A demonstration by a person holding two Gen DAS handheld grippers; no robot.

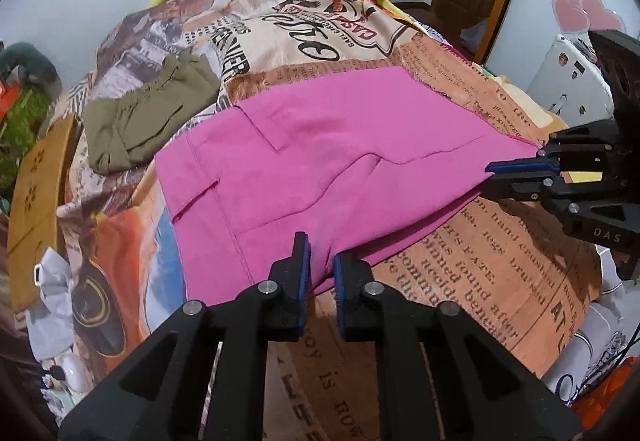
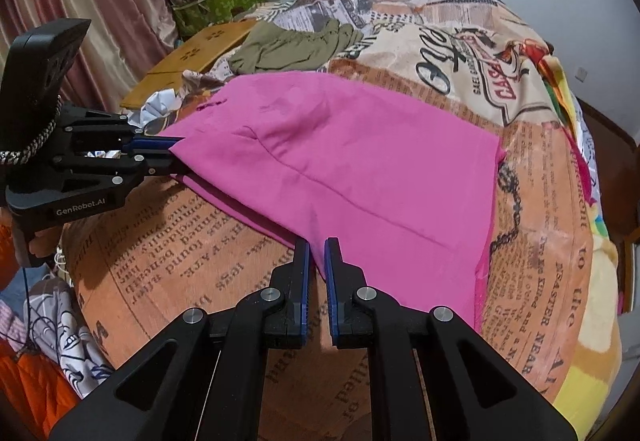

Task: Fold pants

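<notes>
We pinch the soft, light pink cotton pants (image 1: 320, 153) near edge between left gripper (image 1: 321, 273) and right gripper (image 2: 317, 273) fingers, both clenched on cloth.

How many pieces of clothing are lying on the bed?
2: pink pants spread along the near edge, and an olive garment crumpled behind them, near the wooden board. Others may be hidden.

the left gripper (image 2: 176, 157) carries "genrobot.ai" in white on its black body; the right gripper (image 1: 516, 177) shows "das". the bedspread (image 2: 540, 201) is printed like old newspaper, with upside-down words such as "was found beneath", "to the" and a red "casa" sign.
</notes>
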